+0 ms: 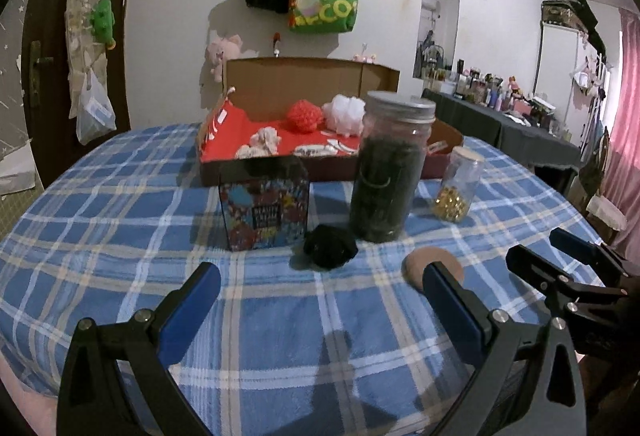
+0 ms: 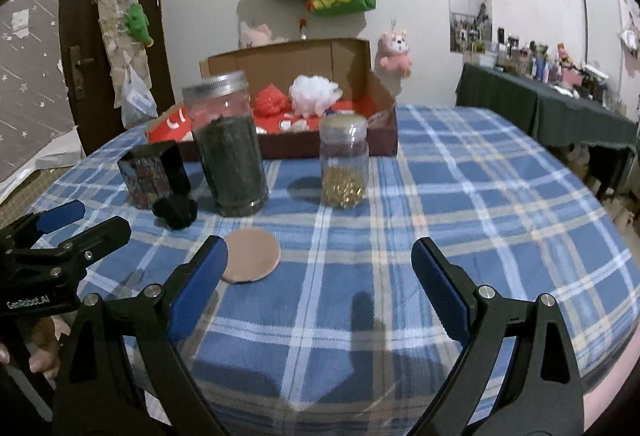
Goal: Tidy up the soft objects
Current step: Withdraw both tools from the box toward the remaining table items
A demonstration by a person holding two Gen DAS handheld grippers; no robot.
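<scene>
1. Surface [image 1: 120,244] under a blue plaid cloth, filling the lower two thirds of both views; carries everything in play.
2. Cardboard box [image 1: 312,76] with red lining, centre of the left wrist view just above the middle, lid flap raised at the back; judged to be the collecting place, since soft things already lie inside.
3. Tall jar [image 1: 386,172] with a metal lid and dark contents, right of centre, standing in front of the box; hard, so probably not to be sorted.
4. Patterned box [image 1: 264,208], centre-left, in front of the cardboard box, open top.
5. Left tool [image 1: 320,288], bottom of the left wrist view, blue-padded fingers spread wide with nothing between them; aimed toward the black item, apparently ready to reach.
6. Right tool [image 2: 320,264], bottom of the right wrist view, likewise wide apart and empty, hovering low over the cloth.
7. White puff [image 1: 346,112] and red puff [image 1: 306,116], inside the cardboard box near its back, side by side.
8. Small jar [image 2: 344,164] of golden beads, centre of the right wrist view, just in front of the cardboard box.
9. Black soft ball [image 1: 330,244], lower centre, on the cloth between patterned box and tall jar, outside the cardboard box; likely next pick.
10. Tan round pad [image 2: 252,256], lower centre-left of the right wrist view, flat on the cloth beside the right tool's left finger.
</scene>
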